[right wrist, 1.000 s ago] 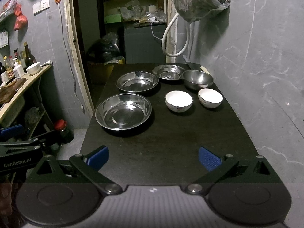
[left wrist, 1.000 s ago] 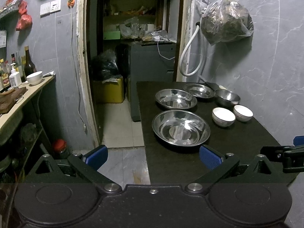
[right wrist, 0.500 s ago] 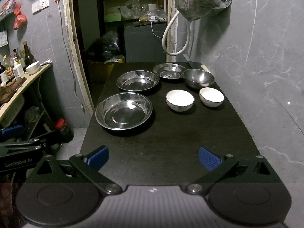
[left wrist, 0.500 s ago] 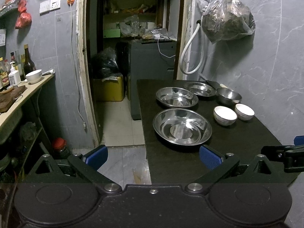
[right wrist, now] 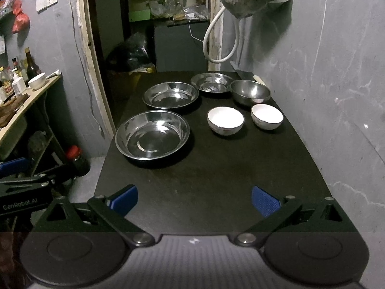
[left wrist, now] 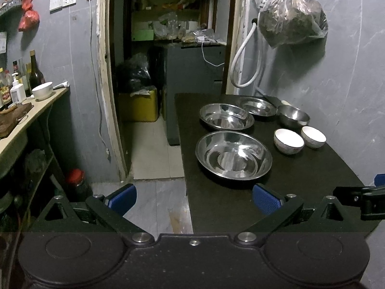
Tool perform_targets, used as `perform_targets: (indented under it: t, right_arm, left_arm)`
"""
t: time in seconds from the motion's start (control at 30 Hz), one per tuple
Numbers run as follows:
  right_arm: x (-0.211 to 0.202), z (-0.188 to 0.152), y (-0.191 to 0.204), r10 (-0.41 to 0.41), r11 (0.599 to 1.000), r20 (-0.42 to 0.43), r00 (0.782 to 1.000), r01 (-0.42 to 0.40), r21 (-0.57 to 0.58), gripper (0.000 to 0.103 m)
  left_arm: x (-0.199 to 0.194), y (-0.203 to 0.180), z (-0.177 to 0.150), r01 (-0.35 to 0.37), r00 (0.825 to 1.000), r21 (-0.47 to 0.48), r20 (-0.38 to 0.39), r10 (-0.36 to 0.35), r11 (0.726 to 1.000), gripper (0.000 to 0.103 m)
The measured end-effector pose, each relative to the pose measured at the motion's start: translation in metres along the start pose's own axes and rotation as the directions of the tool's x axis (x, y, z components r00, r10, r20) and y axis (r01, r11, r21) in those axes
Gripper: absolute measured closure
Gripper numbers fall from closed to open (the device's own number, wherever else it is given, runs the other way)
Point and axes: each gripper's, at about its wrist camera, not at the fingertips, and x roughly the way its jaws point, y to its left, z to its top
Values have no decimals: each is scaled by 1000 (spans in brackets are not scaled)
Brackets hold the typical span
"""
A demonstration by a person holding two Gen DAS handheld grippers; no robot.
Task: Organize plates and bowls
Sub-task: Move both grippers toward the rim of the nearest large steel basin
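On the black table point(right wrist: 216, 173) stand three steel plates: a large near one point(right wrist: 152, 134) point(left wrist: 233, 158), a middle one point(right wrist: 170, 95) point(left wrist: 226, 119) and a far one point(right wrist: 211, 82) point(left wrist: 258, 106). A steel bowl point(right wrist: 250, 92) point(left wrist: 293, 116) stands at the far right. Two white bowls point(right wrist: 225, 120) point(right wrist: 267, 116) stand side by side in front of it. My left gripper point(left wrist: 194, 196) is open and empty over the table's near left corner. My right gripper point(right wrist: 194, 198) is open and empty above the table's near end.
A grey wall point(right wrist: 336, 84) runs along the table's right side with a hose point(right wrist: 216, 48) and a hanging bag point(left wrist: 292, 14). A doorway point(left wrist: 168, 72) opens behind. A counter point(left wrist: 26, 110) with bottles and a white bowl stands at the left. A red-capped jar point(left wrist: 77, 183) sits on the floor.
Both grippers have crept slightly forward toward the dishes. Both stay open and empty. No dish has moved.
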Motion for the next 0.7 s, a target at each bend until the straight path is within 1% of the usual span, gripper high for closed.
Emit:
perform_targets:
  t: [0.4, 0.7]
  right_arm:
    - [21, 4, -11, 7, 1000, -50, 999, -6, 19, 0]
    - [46, 13, -24, 20, 1000, -91, 996, -18, 26, 0]
  left_arm:
    - [20, -6, 3, -8, 999, 11, -50, 9, 1000, 1]
    - [45, -16, 9, -23, 995, 14, -95, 24, 1000, 1]
